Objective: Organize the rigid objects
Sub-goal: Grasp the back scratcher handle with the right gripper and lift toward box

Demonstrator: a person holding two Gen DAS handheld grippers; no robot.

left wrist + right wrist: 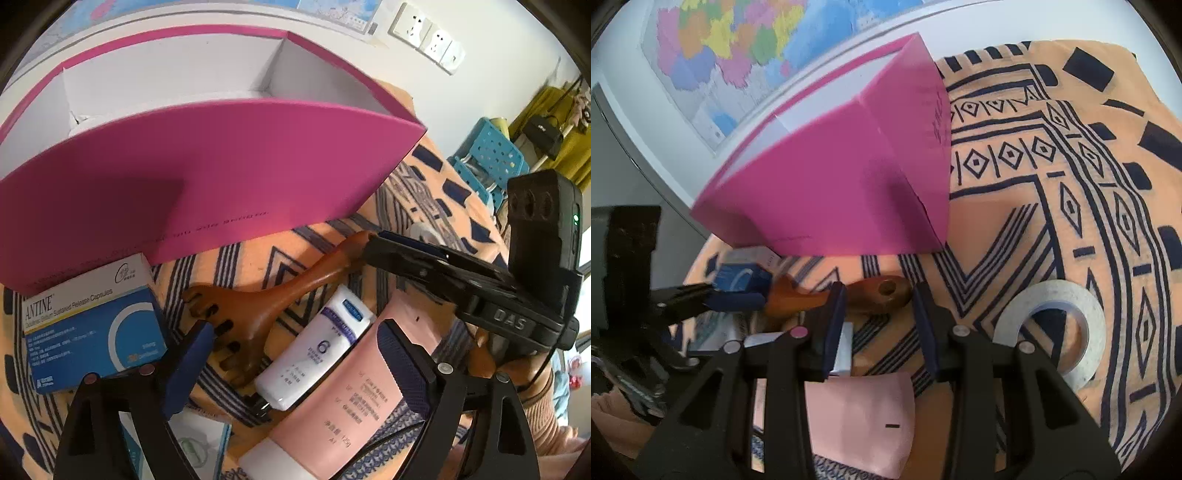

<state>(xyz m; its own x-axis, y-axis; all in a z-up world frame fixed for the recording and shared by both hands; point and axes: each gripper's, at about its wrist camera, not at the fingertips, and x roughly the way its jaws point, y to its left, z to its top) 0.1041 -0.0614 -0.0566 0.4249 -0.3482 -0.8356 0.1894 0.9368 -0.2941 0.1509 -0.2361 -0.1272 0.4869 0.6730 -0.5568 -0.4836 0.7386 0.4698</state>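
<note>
Taking the pink box [207, 162] as your landmark and going left to right: the blue medicine carton [92, 325], reading "ANTINE… Sustained Release Capsules", leans against its front left corner. Your left gripper [295, 354] stands wide and empty over the wooden massager [258, 306] and the white tube [314, 347] marked "6", both in front of the box. Close now and you may pinch both together. The pink tube [354, 398] lies rightward. Your right gripper [879, 317], stamped "DAS", is narrowly parted around the massager's handle without clearly pressing; it could slip. The tape roll [1052, 325] sits farthest right.
</note>
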